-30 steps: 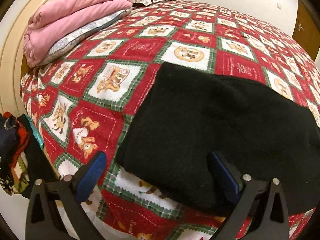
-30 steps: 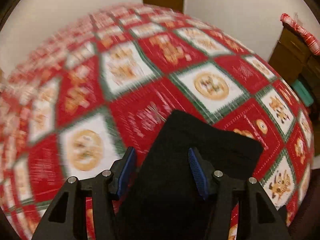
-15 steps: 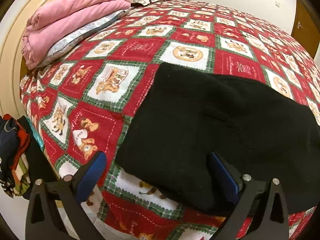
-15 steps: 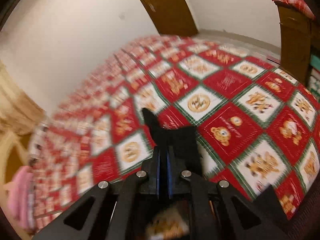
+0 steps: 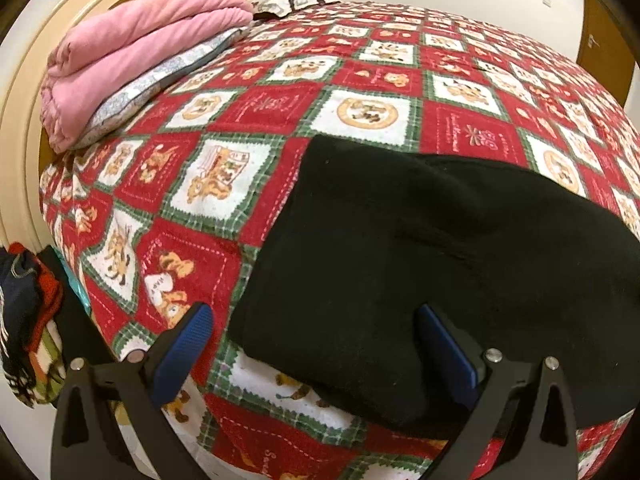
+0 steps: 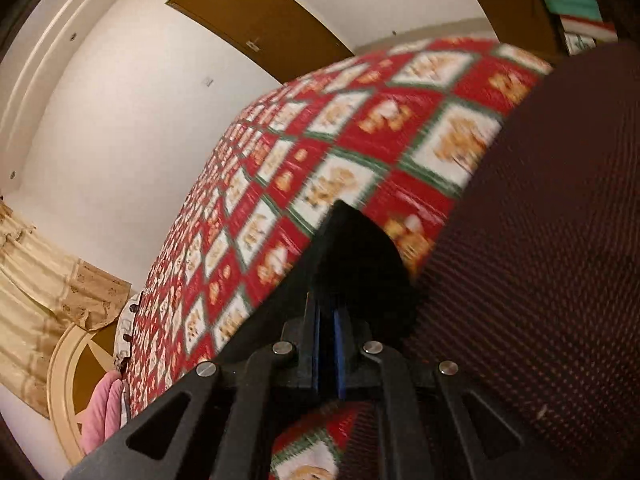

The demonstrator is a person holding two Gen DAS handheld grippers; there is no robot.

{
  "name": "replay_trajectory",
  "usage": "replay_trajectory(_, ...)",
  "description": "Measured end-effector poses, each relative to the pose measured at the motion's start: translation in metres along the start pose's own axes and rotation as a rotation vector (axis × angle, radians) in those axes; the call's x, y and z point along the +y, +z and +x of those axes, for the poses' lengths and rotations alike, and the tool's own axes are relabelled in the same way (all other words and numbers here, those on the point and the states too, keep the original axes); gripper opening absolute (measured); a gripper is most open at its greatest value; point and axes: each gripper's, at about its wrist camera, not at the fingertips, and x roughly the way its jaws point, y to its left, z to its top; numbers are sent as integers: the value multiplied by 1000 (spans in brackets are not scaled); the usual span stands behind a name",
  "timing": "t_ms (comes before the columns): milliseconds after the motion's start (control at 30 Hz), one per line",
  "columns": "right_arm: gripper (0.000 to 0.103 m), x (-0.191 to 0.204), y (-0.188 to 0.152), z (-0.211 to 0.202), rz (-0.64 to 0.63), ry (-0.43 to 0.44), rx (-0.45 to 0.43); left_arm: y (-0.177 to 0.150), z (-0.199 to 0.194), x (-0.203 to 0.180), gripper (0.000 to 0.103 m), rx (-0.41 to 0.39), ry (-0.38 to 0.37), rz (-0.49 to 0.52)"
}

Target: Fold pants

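**Right gripper pinching raised pants; left gripper spread above the bed**

Right gripper (image 6: 329, 344) has its blue pads pressed together on a black fold of the pants (image 6: 360, 256), having just closed on it; the cloth rises to a peak beyond the fingertips. A wide sheet of the same fabric, thin enough to show red through its weave, hangs across the right side of the right wrist view. Left gripper (image 5: 316, 344) stands spread wide, nothing between its pads (image 5: 188, 336); one finger is over the quilt, the other over the pants.

In the left wrist view the pants (image 5: 420, 240) lie on the near part of the bed as a broad black mass, the near edge close to the bed's edge, and run out of frame to the right.

Beneath them is a red, white and green patchwork quilt (image 5: 224, 184) with bear motifs. A folded pink blanket (image 5: 132, 44) rests on a pale pillow at the far left corner, against a cream headboard (image 5: 20, 92). Mixed clothes (image 5: 24, 312) sit beside the bed at lower left. White walls and a brown door (image 6: 256, 36) stand beyond; the right wrist view is blurred.
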Motion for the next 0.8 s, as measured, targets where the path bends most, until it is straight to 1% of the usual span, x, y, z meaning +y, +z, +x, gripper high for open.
replay_trajectory(67, 7, -8, -3, -2, 49, 12, 12, 0, 0, 0, 103, -1, 1, 4)
replay_trajectory(133, 7, -10, -8, -5, 75, 5, 24, -1, -1, 1, 103, 1, -3, -4)
replay_trajectory(233, 7, -6, -15, -13, 50, -9, 46, -1, 0, 2, 103, 8, -8, -21)
replay_trajectory(267, 8, -5, -16, -17, 48, -22, 51, -1, 0, 2, 103, 10, -8, -20)
replay_trajectory(300, 11, -4, -17, -23, 51, -52, 54, -1, 0, 2, 103, 11, -6, -18)
replay_trajectory(333, 13, -5, -17, -29, 54, -103, 44, 0, -1, 1, 103, 12, -3, -10)
replay_trajectory(367, 14, -7, -15, -36, 54, -133, 25, 0, -1, 1, 103, 11, -1, -6)
replay_trajectory(400, 19, -8, -13, -45, 49, -157, -3, 0, 0, 1, 103, 11, 2, -2)
replay_trajectory(467, 45, -4, -1, -65, 20, -219, -84, 1, 0, 0, 103, 8, 6, 4)
replay_trajectory(500, 73, -2, 5, -71, 11, -227, -119, 0, 0, -1, 103, 7, 8, 4)
replay_trajectory(533, 85, 0, 11, -77, 1, -211, -154, 1, 0, 0, 103, 6, 8, 3)
replay_trajectory(567, 85, 3, 17, -77, -11, -179, -165, 1, 0, 0, 103, 7, 9, 0)
replay_trajectory(600, 85, 6, 25, -72, -26, -154, -146, 1, 0, 0, 103, 7, 10, -2)
replay_trajectory(633, 85, 12, 32, -61, -51, -140, -102, 1, 0, 0, 103, 7, 12, -6)
replay_trajectory(733, 85, 24, 47, -20, -126, -181, 17, 0, -1, -2, 103, 7, 26, -8)
replay_trajectory(800, 85, 26, 48, 5, -145, -208, 96, 0, -2, -3, 103, 8, 34, -4)
